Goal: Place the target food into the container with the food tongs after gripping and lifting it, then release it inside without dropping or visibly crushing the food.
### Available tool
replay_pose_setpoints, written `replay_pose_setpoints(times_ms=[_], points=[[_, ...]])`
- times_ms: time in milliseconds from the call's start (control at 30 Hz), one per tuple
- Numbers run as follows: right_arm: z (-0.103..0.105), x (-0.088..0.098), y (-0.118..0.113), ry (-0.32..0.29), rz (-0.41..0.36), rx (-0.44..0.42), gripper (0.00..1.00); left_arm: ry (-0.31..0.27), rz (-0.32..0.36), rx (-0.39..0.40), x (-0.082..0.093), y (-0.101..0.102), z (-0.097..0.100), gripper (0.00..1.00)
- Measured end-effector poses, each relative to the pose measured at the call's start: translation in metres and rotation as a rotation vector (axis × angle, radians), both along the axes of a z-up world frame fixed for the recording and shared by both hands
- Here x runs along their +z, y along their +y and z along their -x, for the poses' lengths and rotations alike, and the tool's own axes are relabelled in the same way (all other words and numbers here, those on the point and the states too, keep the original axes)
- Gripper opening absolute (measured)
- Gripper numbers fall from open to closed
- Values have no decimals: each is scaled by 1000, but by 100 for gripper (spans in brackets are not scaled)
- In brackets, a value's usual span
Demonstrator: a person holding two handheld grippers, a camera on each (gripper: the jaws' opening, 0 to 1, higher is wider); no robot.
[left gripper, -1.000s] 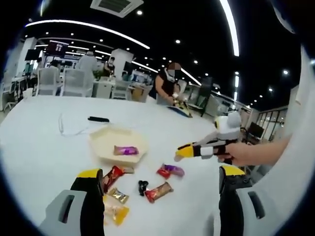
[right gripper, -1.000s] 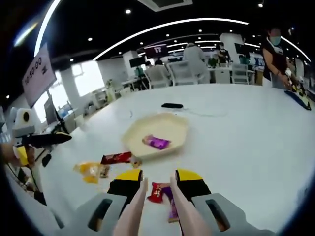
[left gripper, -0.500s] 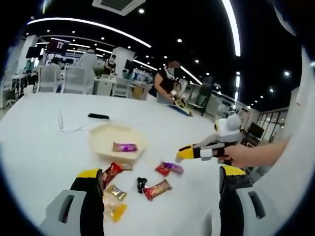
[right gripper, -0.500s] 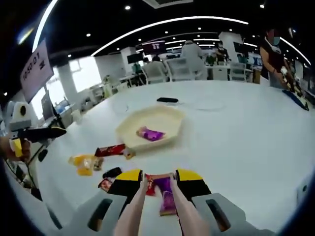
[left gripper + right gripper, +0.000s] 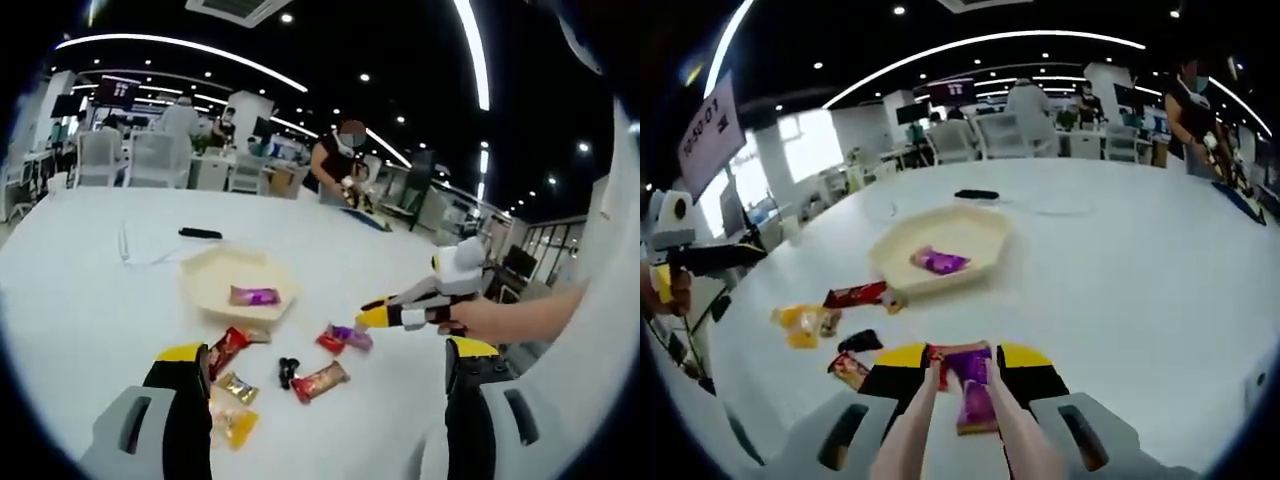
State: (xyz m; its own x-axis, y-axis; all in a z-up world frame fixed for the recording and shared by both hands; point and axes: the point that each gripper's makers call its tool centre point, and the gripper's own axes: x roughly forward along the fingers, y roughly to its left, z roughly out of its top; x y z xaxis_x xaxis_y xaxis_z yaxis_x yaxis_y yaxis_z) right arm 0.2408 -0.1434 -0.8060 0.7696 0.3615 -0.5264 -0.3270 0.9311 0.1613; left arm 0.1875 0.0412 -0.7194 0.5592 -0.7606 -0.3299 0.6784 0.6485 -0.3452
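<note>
Straddling the purple bar [image 5: 975, 385] with your tongs [image 5: 962, 415] unclosed, you've one sweet in the tray [image 5: 985, 235] already — grip, lift, release remain; left gripper [image 5: 318, 375] gapes empty.

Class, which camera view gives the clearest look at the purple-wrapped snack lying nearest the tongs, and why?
The right gripper view: the purple-wrapped snack lies large between the tongs, with its whole wrapper readable. The left gripper view shows it small and far off on the white table, just under the right gripper's yellow tip.
</note>
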Motion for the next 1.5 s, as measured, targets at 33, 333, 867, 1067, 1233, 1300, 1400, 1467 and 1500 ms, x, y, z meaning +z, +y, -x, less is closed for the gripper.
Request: replay_pose_setpoints(times_ms=[33,333,867,1067,1233,1300,1400,1467,1500], points=[[0,0,0,0,2,1,26,1,-1,0,0,0,0,98],[2,-7,-4,11,21,2,26,0,-1,7,3,-3,1,98],[-5,-13,0,28,45,16,26,12,12,59,-2,10,6,97],[-5,-21,-2,57,59,15,26,19,17,52,-3,5,6,97],[-2,-27,-4,73,78,31,26,22,20,54,-3,2,6,97],[-1,-31,-5,81,80,32,26,22,20,56,-3,1,6,97],[3,-34,-7,85,93,40,26,22,17,62,-3,1,6,97],[4,-33,-7,71,85,43,26,20,17,71,-3,3,6,97],[4,-32,-6,68,86,47,26,20,17,73,-4,3,6,97]])
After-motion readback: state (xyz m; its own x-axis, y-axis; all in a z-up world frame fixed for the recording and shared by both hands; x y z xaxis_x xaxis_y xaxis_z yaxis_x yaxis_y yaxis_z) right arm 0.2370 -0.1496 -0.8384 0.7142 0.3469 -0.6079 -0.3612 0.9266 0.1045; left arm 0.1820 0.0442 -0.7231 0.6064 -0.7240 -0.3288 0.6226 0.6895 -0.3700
